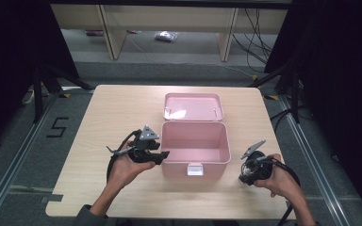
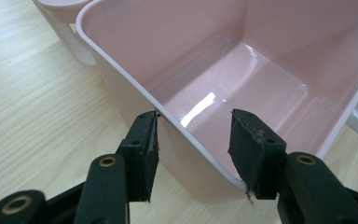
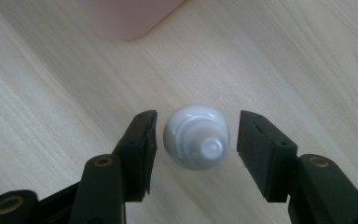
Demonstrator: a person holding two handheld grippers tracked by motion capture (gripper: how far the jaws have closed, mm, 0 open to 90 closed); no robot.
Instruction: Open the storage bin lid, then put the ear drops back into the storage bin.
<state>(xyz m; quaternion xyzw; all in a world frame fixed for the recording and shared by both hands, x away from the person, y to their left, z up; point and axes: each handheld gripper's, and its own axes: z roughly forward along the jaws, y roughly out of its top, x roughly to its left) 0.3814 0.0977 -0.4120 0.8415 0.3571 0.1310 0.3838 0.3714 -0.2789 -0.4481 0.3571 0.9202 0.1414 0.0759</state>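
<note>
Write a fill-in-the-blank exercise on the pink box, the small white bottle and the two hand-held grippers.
1. The pink box stands with its lid ____.
2. Inside, the pink box is ____.
3. The small white bottle sits between the jaws of the ____ hand-held gripper.
4. The left hand-held gripper straddles the box's ____.

Missing words: open; empty; right; wall

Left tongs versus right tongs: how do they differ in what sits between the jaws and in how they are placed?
The left tongs straddle the near left wall of the open pink box, one jaw outside and one inside; the right tongs flank a small white bottle standing on the table, gaps on both sides. The left tongs sit at the box, the right tongs apart from it. Both are part open.
</note>
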